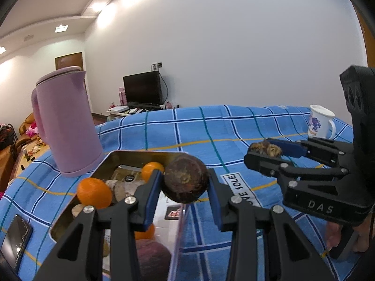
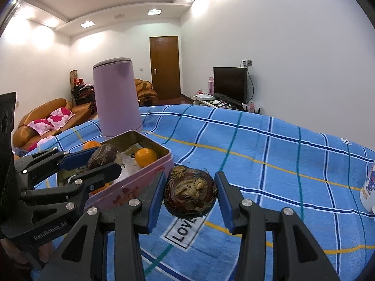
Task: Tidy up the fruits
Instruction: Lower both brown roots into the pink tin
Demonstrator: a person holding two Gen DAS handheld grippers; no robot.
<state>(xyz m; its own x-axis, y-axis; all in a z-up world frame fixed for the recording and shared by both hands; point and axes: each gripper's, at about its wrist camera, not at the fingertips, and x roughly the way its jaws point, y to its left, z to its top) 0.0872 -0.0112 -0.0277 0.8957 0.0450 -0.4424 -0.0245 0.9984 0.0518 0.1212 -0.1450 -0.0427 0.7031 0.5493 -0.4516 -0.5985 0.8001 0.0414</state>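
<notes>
My left gripper [image 1: 185,185] is shut on a dark brown round fruit [image 1: 186,179] and holds it above the near right rim of a pink tin box [image 1: 112,155]. The tin [image 2: 140,178] holds several oranges [image 1: 94,194] and other fruit. My right gripper [image 2: 189,194] is shut on a second dark brown fruit [image 2: 189,193] with a dried stem end, held above the blue checked cloth to the right of the tin. The right gripper also shows in the left wrist view [image 1: 264,151], and the left gripper in the right wrist view [image 2: 103,161].
A tall pink kettle [image 1: 63,121] stands behind the tin. A white printed mug [image 1: 320,121] stands at the far right of the table. A black phone [image 1: 15,240] lies at the left edge. The blue checked cloth [image 2: 269,164] covers the table.
</notes>
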